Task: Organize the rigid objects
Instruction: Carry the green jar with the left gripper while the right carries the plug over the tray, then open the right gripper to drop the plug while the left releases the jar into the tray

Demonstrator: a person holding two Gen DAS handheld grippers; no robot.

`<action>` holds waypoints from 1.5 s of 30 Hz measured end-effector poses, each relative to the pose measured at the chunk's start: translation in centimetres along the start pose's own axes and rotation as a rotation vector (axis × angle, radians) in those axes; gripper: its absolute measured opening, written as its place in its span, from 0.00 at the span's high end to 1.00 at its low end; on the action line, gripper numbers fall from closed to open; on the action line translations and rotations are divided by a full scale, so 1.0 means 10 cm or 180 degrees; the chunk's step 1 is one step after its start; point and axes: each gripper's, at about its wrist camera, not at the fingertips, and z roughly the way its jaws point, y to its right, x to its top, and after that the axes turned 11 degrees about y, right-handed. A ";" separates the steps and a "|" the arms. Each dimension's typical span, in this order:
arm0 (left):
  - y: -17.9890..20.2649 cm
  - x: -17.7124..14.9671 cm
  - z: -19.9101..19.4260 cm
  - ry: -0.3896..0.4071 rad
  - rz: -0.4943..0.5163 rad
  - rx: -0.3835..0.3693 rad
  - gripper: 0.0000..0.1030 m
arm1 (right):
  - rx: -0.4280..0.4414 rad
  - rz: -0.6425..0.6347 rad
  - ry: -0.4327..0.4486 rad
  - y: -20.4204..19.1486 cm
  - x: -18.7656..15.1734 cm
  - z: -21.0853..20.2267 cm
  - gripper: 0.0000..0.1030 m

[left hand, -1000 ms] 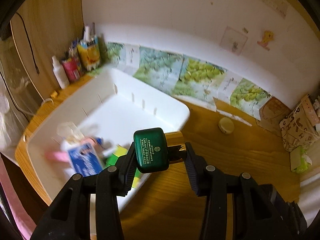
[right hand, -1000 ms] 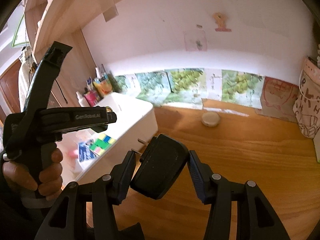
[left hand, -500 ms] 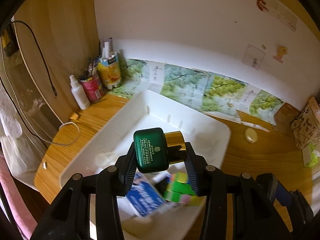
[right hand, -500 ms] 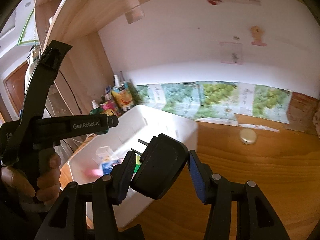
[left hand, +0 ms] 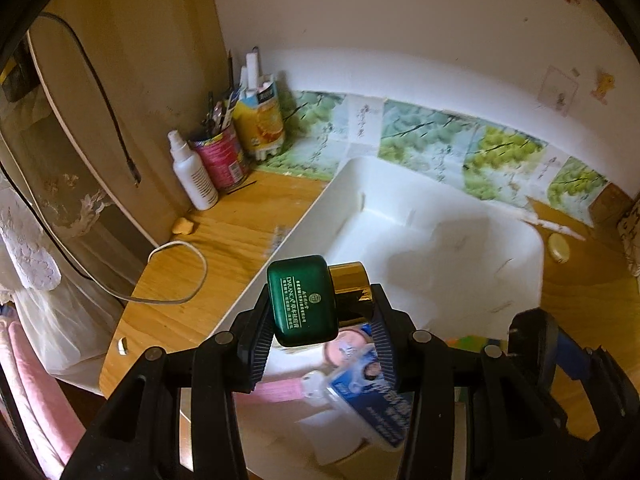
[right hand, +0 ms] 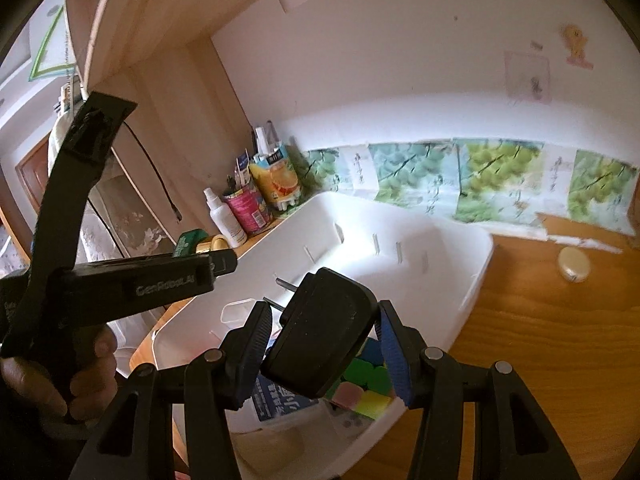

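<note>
My left gripper (left hand: 318,338) is shut on a green bottle with a gold cap (left hand: 304,300) and holds it above the near part of the white bin (left hand: 440,248). My right gripper (right hand: 324,352) is shut on a black plug adapter (right hand: 320,336), also above the bin (right hand: 400,240). The left gripper with the green bottle (right hand: 196,242) shows at the left of the right wrist view. In the bin lie a blue packet (left hand: 372,396), a pink item (left hand: 276,392), coloured blocks (right hand: 368,380) and a clear box (right hand: 236,312).
A white spray bottle (left hand: 192,172), a red can of pens (left hand: 222,156) and an orange carton (left hand: 260,120) stand in the back left corner. A white cable (left hand: 176,272) loops on the wooden desk. A small round lid (right hand: 574,264) lies right of the bin.
Both grippers have moved left and forward over the bin, each keeping its object. The bin's empty far half now fills the middle of both views.
</note>
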 end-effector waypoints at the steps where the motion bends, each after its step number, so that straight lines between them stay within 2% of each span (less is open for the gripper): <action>1: -0.02 -0.01 0.03 -0.0033 -0.0007 0.0020 0.53 | 0.0010 0.0028 -0.0023 0.01 -0.01 0.04 0.46; 4: -0.05 0.00 0.08 -0.0067 -0.0015 0.0078 0.53 | 0.0022 0.0074 0.0024 0.04 0.01 0.08 0.33; 6: -0.04 0.01 0.07 -0.0015 -0.0002 0.0066 0.52 | -0.0006 0.0065 0.0062 0.05 0.03 0.07 0.33; 9: 0.00 0.01 0.06 0.0003 0.0034 0.0052 0.34 | -0.0050 0.0066 0.0039 0.09 0.03 0.09 0.30; 10: 0.03 0.00 0.04 0.0001 0.0038 0.0037 0.32 | -0.0060 0.0069 0.0041 0.10 0.03 0.09 0.29; 18: 0.17 -0.06 -0.04 -0.0049 -0.0053 0.0016 0.30 | -0.0215 0.0092 0.0190 0.34 0.11 -0.06 0.28; 25: 0.39 -0.14 -0.21 -0.0039 -0.0185 0.0073 0.30 | -0.0375 0.0124 0.0231 0.76 0.23 -0.22 0.28; 33: 0.68 -0.25 -0.39 -0.0026 -0.0345 0.0162 0.30 | -0.0566 -0.0054 0.0230 1.26 0.33 -0.35 0.28; 39: 0.84 -0.33 -0.53 0.0069 -0.0492 0.0263 0.30 | -0.0766 -0.0186 0.0228 1.71 0.37 -0.30 0.28; 45: 0.90 -0.47 -0.56 -0.0022 -0.0623 0.0441 0.30 | -0.1009 -0.0260 0.0051 2.12 0.36 0.00 0.28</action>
